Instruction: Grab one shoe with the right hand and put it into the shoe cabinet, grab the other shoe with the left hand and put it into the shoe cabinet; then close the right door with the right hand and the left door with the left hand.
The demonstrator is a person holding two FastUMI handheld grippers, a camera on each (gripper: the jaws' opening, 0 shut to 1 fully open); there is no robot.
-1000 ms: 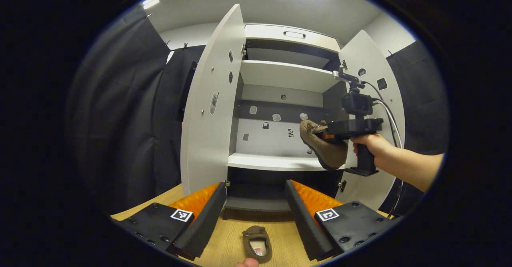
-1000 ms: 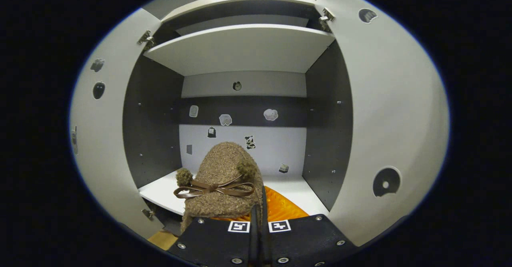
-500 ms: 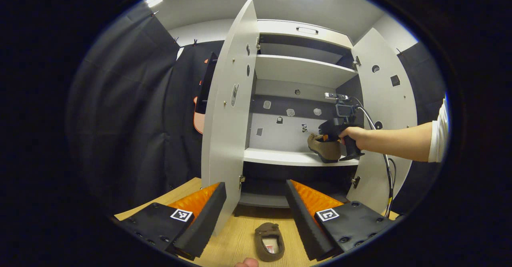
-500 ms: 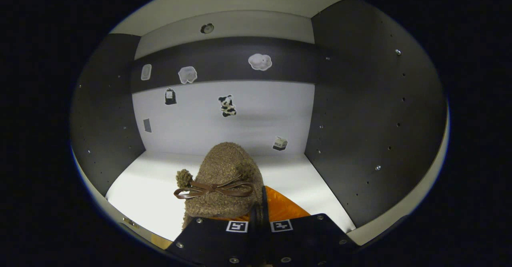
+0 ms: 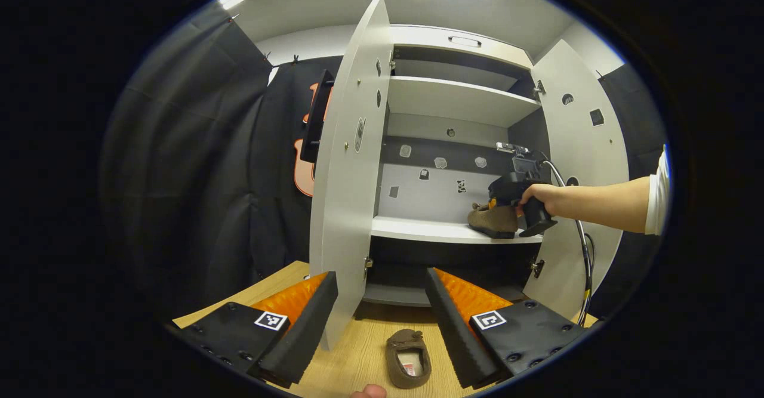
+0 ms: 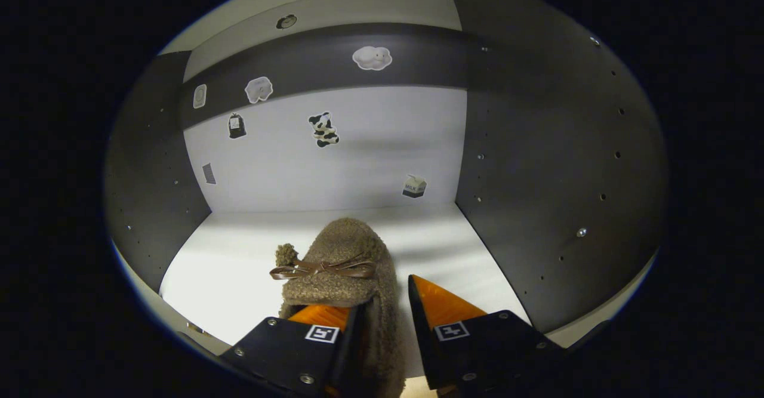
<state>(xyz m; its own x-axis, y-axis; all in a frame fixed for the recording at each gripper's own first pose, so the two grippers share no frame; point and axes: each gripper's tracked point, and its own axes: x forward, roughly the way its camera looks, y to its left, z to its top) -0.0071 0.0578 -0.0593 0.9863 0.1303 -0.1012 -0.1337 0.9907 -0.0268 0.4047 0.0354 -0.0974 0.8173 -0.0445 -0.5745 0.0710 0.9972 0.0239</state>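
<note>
The right gripper [image 6: 382,326] has parted since a moment ago — the first shoe [image 6: 346,267] sits released on the shelf [image 6: 227,267]. Back straight out, fingers clear of the fleece. The left gripper [image 5: 382,320] hangs wide, empty, over the second shoe [image 5: 407,357].

One shoe [image 6: 343,261] on cabinet shelf [image 6: 239,261], right side, near side wall; other shoe [image 5: 407,358] on floor [image 5: 358,350] before cabinet, between open doors
</note>
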